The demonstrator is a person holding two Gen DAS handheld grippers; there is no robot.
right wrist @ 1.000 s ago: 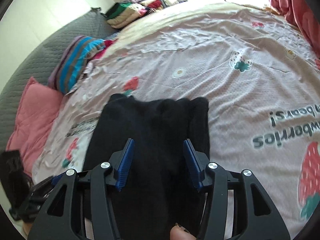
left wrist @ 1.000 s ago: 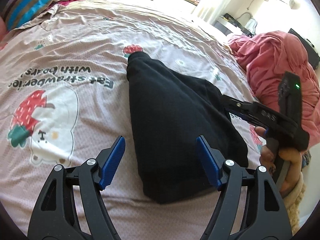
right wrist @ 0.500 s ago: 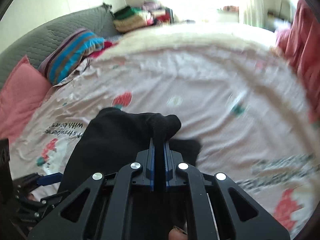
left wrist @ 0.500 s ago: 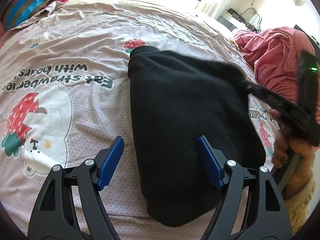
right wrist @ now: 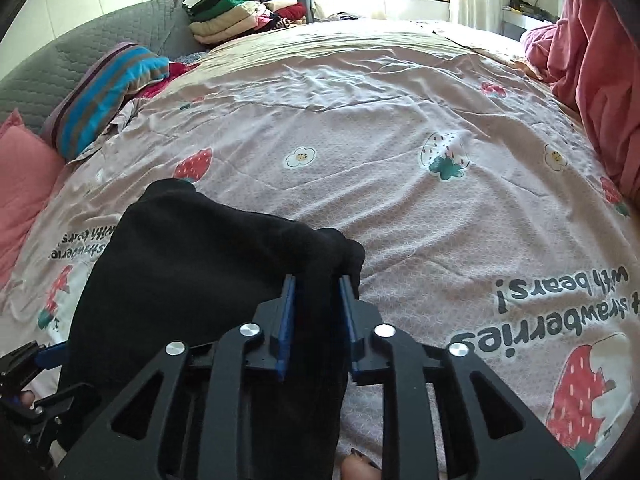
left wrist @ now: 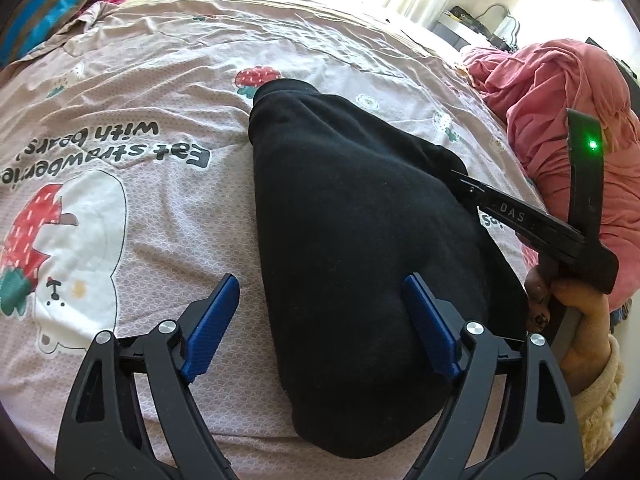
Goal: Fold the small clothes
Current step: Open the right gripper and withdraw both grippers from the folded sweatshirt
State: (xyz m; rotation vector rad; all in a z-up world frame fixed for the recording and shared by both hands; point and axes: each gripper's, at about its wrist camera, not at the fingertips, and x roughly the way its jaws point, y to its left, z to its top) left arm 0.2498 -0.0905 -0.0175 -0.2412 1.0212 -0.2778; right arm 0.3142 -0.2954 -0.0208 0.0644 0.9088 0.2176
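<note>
1. Lying on the bed, the black garment has its near end between the spread fingers of the left gripper, which grasps nothing.
2. The right gripper, clenched 0.5 s ago, now has parted jaws; a garment fold sits between them.

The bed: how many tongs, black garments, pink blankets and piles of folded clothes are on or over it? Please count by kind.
Tongs: 2, the left tongs and the right tongs
Black garment: 1
Pink blanket: 1
Pile of folded clothes: 1
Total: 5
</note>
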